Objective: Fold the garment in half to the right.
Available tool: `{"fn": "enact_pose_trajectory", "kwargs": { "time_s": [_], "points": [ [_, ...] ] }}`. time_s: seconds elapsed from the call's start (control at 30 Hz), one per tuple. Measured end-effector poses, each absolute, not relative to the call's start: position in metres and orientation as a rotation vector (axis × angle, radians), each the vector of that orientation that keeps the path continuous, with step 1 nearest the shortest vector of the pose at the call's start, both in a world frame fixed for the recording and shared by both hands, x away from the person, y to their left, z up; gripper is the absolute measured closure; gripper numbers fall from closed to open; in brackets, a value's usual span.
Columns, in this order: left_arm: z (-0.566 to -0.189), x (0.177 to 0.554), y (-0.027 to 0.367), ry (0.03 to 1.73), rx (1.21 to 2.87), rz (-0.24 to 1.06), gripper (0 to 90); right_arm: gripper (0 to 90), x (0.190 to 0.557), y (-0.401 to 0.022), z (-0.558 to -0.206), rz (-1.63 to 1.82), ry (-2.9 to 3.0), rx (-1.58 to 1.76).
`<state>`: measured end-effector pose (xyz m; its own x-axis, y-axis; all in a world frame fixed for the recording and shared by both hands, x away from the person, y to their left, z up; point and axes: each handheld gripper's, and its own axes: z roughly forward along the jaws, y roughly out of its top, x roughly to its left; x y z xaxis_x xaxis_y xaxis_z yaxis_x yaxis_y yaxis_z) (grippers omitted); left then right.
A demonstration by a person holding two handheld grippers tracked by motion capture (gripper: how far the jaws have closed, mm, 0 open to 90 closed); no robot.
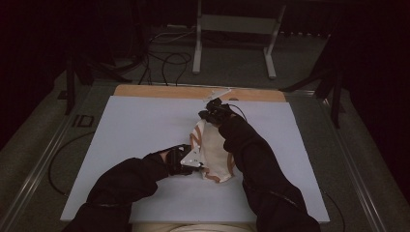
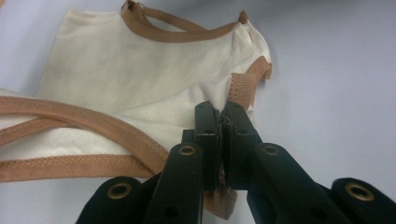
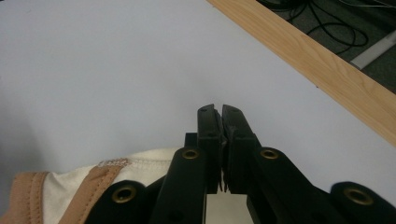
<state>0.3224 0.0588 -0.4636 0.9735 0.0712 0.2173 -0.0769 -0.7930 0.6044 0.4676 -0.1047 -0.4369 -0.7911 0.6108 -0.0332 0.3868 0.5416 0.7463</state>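
Centrally in the high view, a cream garment [image 1: 212, 154] with tan trim is seen on a pale board [image 1: 145, 125], lifted toward its upper end. Its lower left edge is met by the left gripper [image 1: 196, 162]; in the left gripper view the jaws are pressed together on the trimmed fabric [image 2: 140, 93], which spreads across the upper left of the frame. Above centre, the right gripper [image 1: 209, 113] is held at the garment's top; its jaws are closed, with cloth [image 3: 70, 186] shown beneath them at lower left. A wooden strip [image 3: 317, 65] is seen at upper right.
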Motion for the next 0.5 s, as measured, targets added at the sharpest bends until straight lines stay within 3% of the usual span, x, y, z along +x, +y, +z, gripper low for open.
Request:
{"fn": "enact_pose_trajectory", "kwargs": {
  "time_s": [0.5],
  "points": [
    [-0.462, 0.326, 0.042, -0.042, 2.472, 0.296, 87.2, 87.5, 0.465, -0.134, -0.438, 1.116, 2.457, 0.895]
  ]
}}
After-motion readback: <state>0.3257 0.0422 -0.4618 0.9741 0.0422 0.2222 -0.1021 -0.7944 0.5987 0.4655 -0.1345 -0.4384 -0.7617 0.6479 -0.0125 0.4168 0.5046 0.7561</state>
